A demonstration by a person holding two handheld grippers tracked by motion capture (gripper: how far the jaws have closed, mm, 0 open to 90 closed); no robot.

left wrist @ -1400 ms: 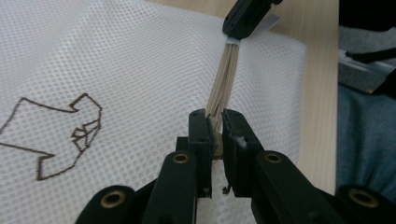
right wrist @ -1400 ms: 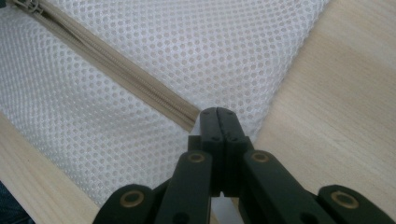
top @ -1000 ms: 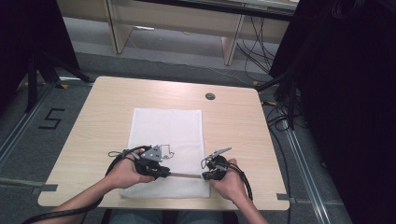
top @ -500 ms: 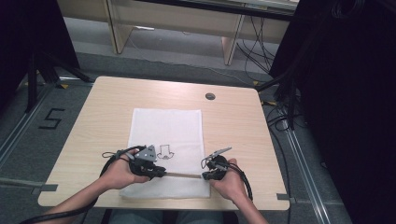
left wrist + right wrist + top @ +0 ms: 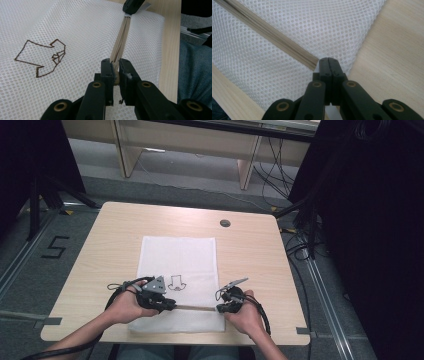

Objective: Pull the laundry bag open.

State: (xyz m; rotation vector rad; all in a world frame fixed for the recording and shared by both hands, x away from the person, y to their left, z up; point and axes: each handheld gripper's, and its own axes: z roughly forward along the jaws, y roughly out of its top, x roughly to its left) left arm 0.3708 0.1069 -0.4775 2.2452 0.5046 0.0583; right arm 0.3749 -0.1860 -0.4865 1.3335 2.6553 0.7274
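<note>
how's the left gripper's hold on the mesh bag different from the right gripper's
The left gripper pinches the zipper pull on the beige zipper with a small gap between its jaws; the right gripper is shut flat on the white mesh bag at the zipper's end. The left sits over the bag's middle, the right at its edge by the wooden table. Both grip along one zipper line.

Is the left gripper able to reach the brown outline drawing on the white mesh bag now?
Probably yes: the brown outline drawing lies uncovered beside the left gripper, but its jaws now hold the beige zipper.
</note>
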